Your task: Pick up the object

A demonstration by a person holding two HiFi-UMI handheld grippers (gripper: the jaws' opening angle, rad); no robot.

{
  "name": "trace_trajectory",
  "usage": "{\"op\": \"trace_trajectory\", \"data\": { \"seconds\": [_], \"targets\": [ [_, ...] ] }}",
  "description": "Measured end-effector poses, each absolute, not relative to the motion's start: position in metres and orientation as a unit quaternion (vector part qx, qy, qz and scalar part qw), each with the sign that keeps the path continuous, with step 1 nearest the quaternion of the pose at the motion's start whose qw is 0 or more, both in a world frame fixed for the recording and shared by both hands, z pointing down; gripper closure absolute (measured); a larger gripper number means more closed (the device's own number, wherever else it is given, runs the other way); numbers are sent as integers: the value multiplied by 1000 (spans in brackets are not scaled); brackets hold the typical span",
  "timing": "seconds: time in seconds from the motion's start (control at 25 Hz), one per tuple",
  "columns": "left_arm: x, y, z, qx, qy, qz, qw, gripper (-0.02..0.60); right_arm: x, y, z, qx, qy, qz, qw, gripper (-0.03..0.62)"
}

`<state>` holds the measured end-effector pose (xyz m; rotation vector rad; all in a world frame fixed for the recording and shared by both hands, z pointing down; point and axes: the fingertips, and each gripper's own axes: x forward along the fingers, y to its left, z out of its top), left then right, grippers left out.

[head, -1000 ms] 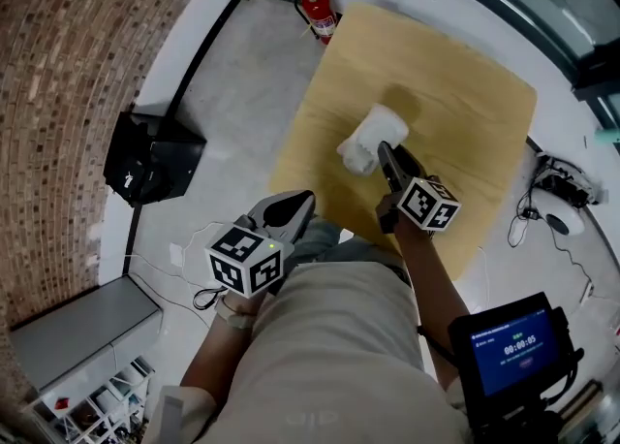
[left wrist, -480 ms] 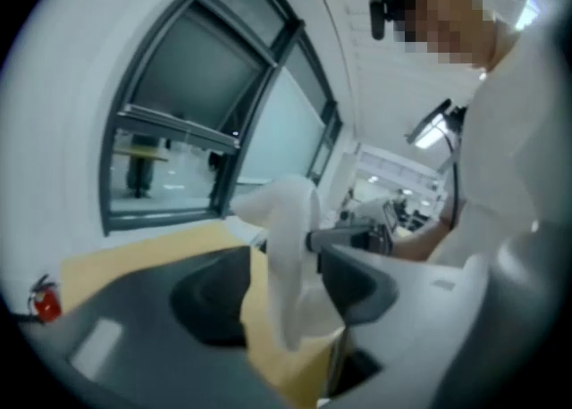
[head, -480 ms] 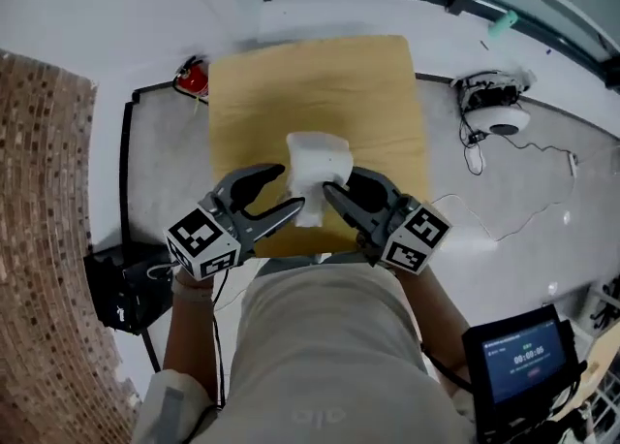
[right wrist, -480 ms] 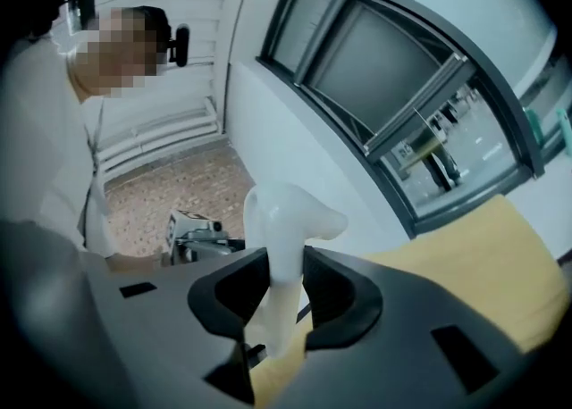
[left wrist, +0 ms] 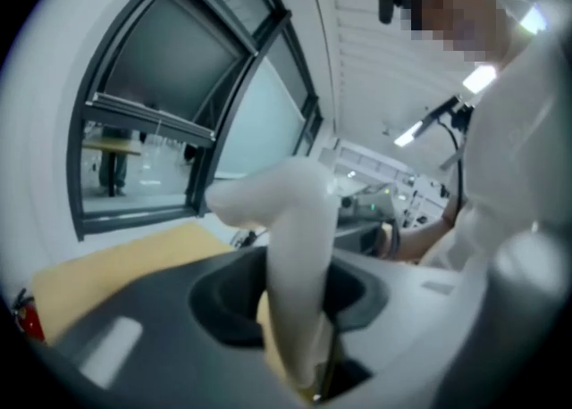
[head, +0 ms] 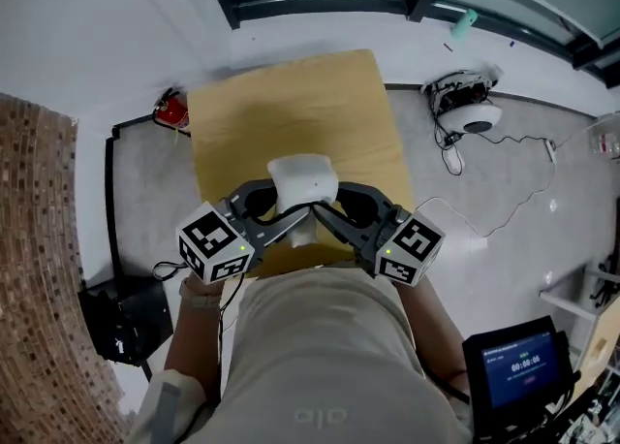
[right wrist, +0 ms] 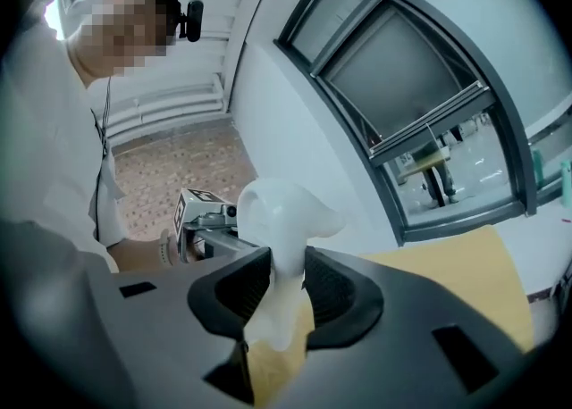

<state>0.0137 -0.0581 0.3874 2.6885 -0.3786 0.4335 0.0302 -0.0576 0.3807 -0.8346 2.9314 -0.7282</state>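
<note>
Grasp looks nearly made: my left tongs [head: 291,211] are closing with the white lump [head: 302,178] pinched between them at the near edge of the bench [head: 291,108], and my right tongs [head: 326,211] clamp it too. I judge that lifting it clear remains.

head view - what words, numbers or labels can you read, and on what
"alo" - faint, on the person's shirt.
Screen: timer-like digits, too small to read.
Fire extinguisher: any label is too small to read.
Left marker cube and right marker cube: square patterns only, no words.
</note>
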Motion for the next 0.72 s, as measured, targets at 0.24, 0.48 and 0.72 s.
{"op": "trace_trajectory", "data": {
  "seconds": [0.24, 0.48, 0.72],
  "targets": [
    [-33, -44, 384, 958, -165, 131, 193, 443, -19, -46, 375, -201, 957, -205, -49, 473],
    [-70, -50, 388, 950, -209, 124, 194, 443, -55, -53, 381, -179, 961, -196, -79, 473],
    [-62, -55, 391, 949, -217, 125, 193, 444, -48, -58, 384, -165, 963, -192, -93, 473]
  ]
}}
